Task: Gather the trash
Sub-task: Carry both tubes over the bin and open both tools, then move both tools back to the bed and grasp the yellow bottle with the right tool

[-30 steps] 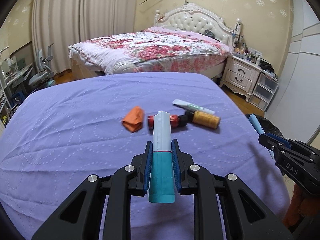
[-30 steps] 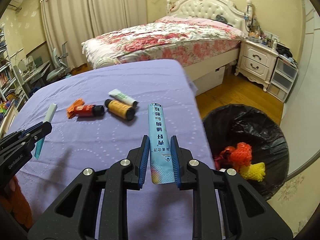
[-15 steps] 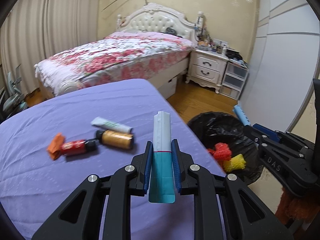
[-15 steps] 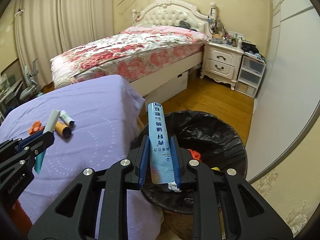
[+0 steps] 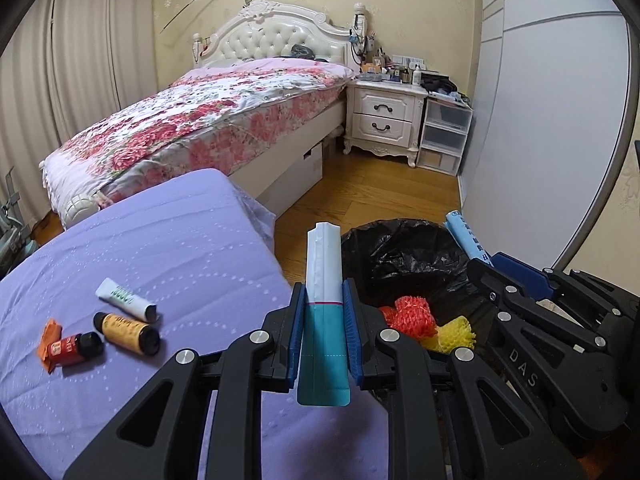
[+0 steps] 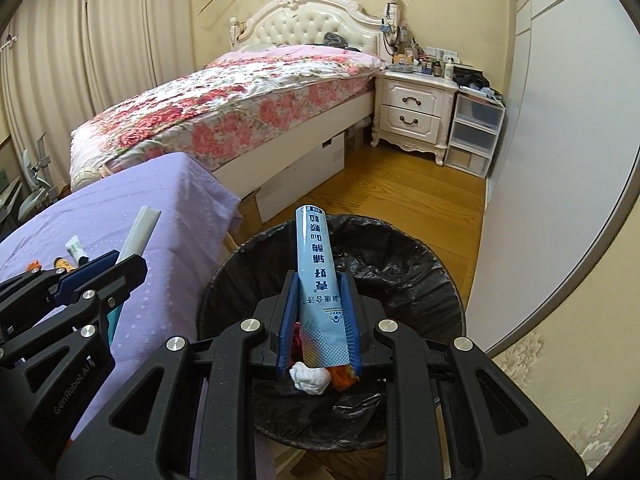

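My right gripper (image 6: 319, 320) clamps a blue sachet (image 6: 318, 280) over the bin (image 6: 420, 264); my left gripper (image 5: 323, 334) pinches a teal sachet (image 5: 323, 300) at the bed's (image 5: 160, 240) edge. Both look light, thin and crushable, so mid-body holds suit them.

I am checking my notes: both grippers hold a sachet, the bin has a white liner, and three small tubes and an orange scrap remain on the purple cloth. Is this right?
One detail is wrong: the bin has a black liner, not white, as the right wrist view shows. The rest stands: the left gripper and right gripper each hold a sachet, and the tubes and scrap remain on the cloth.
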`<control>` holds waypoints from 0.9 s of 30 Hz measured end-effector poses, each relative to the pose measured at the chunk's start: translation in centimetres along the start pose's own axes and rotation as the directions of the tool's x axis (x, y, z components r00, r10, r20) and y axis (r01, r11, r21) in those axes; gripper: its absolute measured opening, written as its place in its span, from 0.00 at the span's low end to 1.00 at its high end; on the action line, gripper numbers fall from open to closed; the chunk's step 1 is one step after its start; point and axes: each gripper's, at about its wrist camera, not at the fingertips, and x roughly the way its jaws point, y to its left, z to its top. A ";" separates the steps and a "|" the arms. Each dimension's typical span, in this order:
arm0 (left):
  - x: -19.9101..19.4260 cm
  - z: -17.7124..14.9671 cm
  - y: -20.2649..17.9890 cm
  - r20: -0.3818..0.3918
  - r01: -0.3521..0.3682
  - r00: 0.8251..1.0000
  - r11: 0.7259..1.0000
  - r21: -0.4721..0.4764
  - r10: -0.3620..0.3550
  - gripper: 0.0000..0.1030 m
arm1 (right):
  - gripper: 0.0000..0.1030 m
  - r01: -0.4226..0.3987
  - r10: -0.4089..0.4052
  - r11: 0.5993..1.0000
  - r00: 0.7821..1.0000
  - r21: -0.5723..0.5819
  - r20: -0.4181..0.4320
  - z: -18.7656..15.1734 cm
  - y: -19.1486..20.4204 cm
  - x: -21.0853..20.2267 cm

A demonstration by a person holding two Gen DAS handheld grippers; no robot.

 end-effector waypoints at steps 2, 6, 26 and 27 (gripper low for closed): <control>0.7 0.2 -0.4 -0.005 -0.003 1.000 1.000 0.005 0.003 0.20 | 0.21 0.014 -0.014 1.000 1.000 0.006 -0.005 -0.1 -0.4 0.5; 1.6 0.5 -0.7 -0.014 -0.011 1.000 1.000 0.013 0.011 0.20 | 0.21 0.027 -0.027 0.999 1.000 0.023 -0.012 -0.1 -1.3 1.0; 1.7 0.3 1.0 -0.031 -0.062 0.998 0.998 -0.027 0.061 0.68 | 0.44 0.056 -0.055 0.996 0.998 0.069 -0.015 0.1 -2.4 1.2; 1.5 0.2 1.4 -0.034 -0.069 0.997 0.997 -0.031 0.068 0.69 | 0.48 0.050 -0.049 0.996 0.999 0.067 -0.015 0.1 -2.1 1.1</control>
